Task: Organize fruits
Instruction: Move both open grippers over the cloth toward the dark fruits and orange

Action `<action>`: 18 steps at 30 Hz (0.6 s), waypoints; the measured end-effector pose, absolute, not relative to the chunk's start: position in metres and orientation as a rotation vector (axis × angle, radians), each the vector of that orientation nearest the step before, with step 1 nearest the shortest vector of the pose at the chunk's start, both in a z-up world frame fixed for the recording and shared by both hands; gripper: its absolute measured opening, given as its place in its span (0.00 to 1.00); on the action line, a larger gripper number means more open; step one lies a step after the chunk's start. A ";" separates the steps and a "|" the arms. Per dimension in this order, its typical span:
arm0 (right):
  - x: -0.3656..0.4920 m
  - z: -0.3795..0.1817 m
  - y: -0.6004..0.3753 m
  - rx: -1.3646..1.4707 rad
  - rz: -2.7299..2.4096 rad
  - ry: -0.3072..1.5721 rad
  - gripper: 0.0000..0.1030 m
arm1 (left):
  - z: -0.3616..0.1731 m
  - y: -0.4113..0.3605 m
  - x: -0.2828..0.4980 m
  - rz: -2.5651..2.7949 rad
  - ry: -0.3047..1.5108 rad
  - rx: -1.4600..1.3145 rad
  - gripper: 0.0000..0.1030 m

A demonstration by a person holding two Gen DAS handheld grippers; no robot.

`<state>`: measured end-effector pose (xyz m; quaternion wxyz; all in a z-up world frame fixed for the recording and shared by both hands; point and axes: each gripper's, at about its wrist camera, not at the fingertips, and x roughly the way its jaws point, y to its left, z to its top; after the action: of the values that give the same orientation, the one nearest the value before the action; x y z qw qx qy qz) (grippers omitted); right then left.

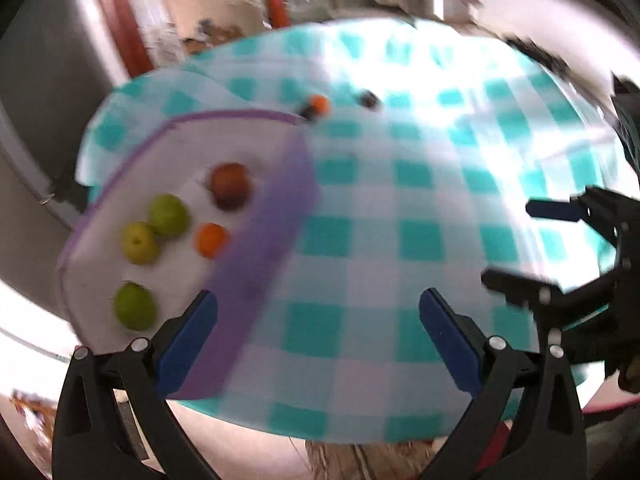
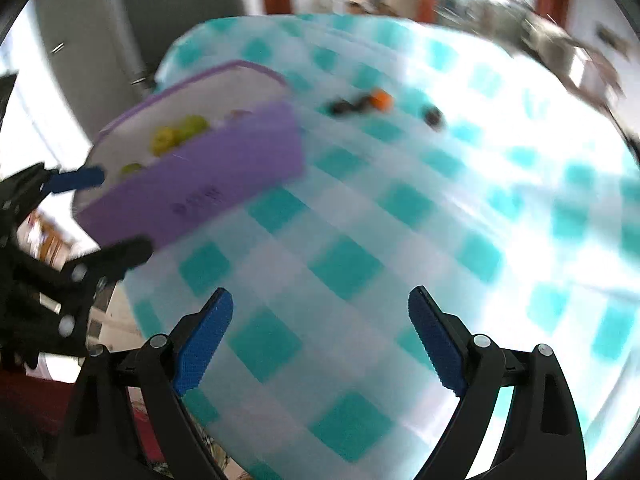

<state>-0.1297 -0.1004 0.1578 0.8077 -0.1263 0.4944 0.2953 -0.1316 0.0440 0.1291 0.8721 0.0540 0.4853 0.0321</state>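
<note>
A purple bin [image 1: 260, 240] with a white inside stands on the left of a table with a teal checked cloth [image 1: 400, 200]. In it lie three green fruits [image 1: 134, 306], a small orange [image 1: 211, 240] and a reddish-brown fruit [image 1: 230, 184]. Beyond the bin on the cloth lie another orange [image 1: 319, 104] with a dark fruit beside it, and a dark fruit [image 1: 369, 99] further right. My left gripper [image 1: 318, 336] is open and empty over the bin's near corner. My right gripper [image 2: 320, 336] is open and empty above the cloth. The bin [image 2: 224, 176] and far orange [image 2: 380, 100] show in the right wrist view.
The right gripper shows at the right edge of the left wrist view [image 1: 560, 248]; the left gripper shows at the left edge of the right wrist view [image 2: 80, 220]. A grey cabinet [image 1: 48, 100] stands left of the table. Clutter lies beyond the far edge. Both views are blurred.
</note>
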 end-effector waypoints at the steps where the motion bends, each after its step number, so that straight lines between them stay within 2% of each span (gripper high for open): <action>1: -0.130 0.154 -0.113 -0.255 0.609 1.068 0.84 | 0.126 0.038 -0.131 0.053 1.021 0.118 0.98; 10: -0.109 0.112 -0.168 -0.177 0.434 1.174 0.84 | 0.096 -0.008 -0.101 -0.062 1.084 0.236 0.98; 18: -0.061 0.079 -0.140 -0.230 0.394 1.254 0.84 | 0.085 0.027 -0.011 -0.082 1.132 0.088 0.98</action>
<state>-0.0607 -0.1400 0.0794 0.7854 -0.1068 0.5816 0.1828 -0.0109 0.0275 0.0855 0.8425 0.0415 0.5357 -0.0390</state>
